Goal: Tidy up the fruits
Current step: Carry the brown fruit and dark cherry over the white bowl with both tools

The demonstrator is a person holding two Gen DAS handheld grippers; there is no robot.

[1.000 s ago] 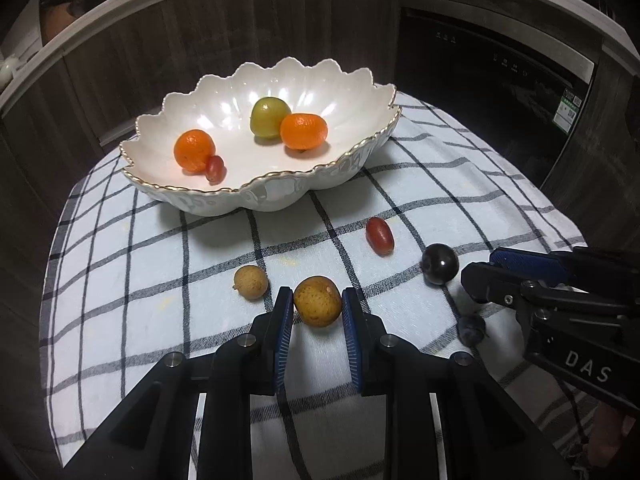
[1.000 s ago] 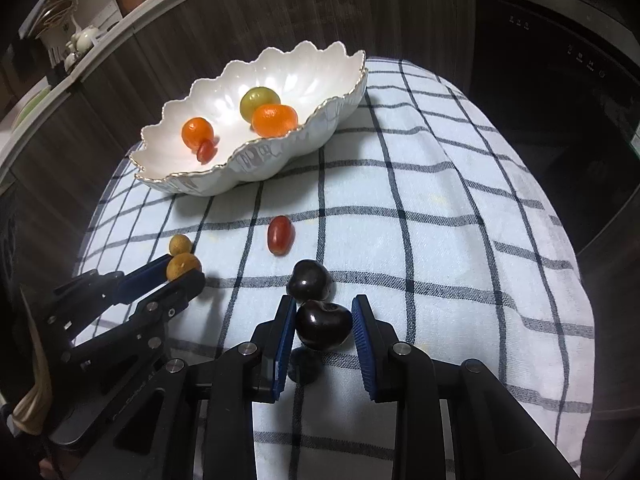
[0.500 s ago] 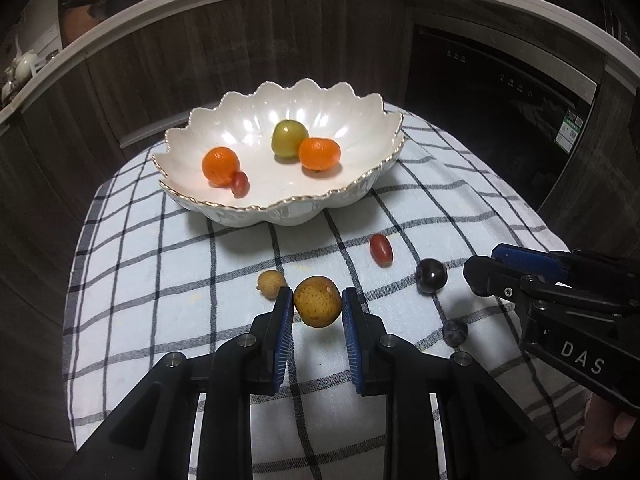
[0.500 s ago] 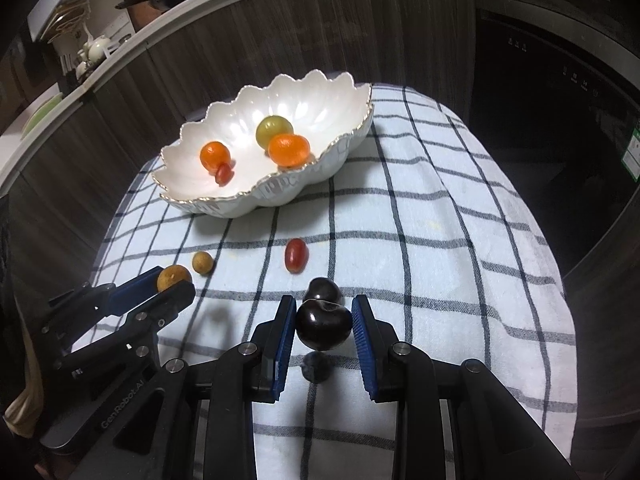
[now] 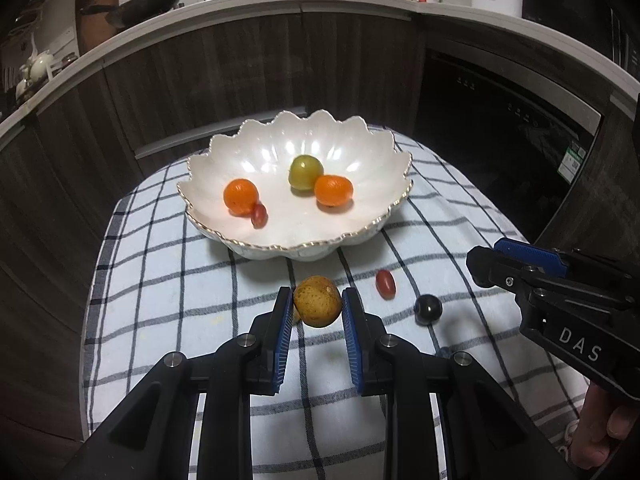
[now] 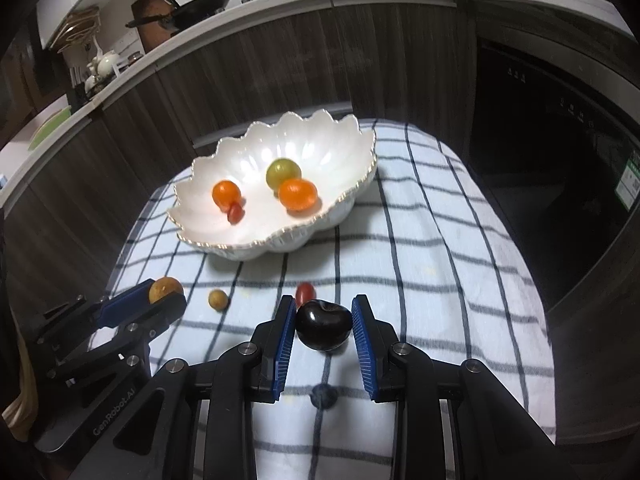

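While the checked cloth (image 5: 168,264) covers the table, the left gripper (image 5: 317,304) hangs above it with its jaws pinching a speckled brown fruit (image 5: 318,301), lifted clear of the cloth in front of the bowl. Seen from the right wrist camera, a smaller brown fruit (image 6: 218,300) lies on the cloth just to the right of that gripper.

Further back stands the white scalloped bowl (image 5: 360,236) with a gold rim. Inside it, from left to right, are an orange fruit (image 5: 240,197) with a small red one (image 5: 259,215) touching it, then a green fruit (image 5: 306,172) touching a second orange fruit (image 5: 333,190).

On the cloth in front of the bowl, a red grape tomato (image 5: 385,283) lies near a dark round fruit (image 5: 428,309). A small bluish berry (image 6: 323,396) sits on the cloth below the right gripper.

At the right, the right gripper (image 6: 324,325) has its jaws pinching a dark cherry (image 6: 324,323), held above the cloth.
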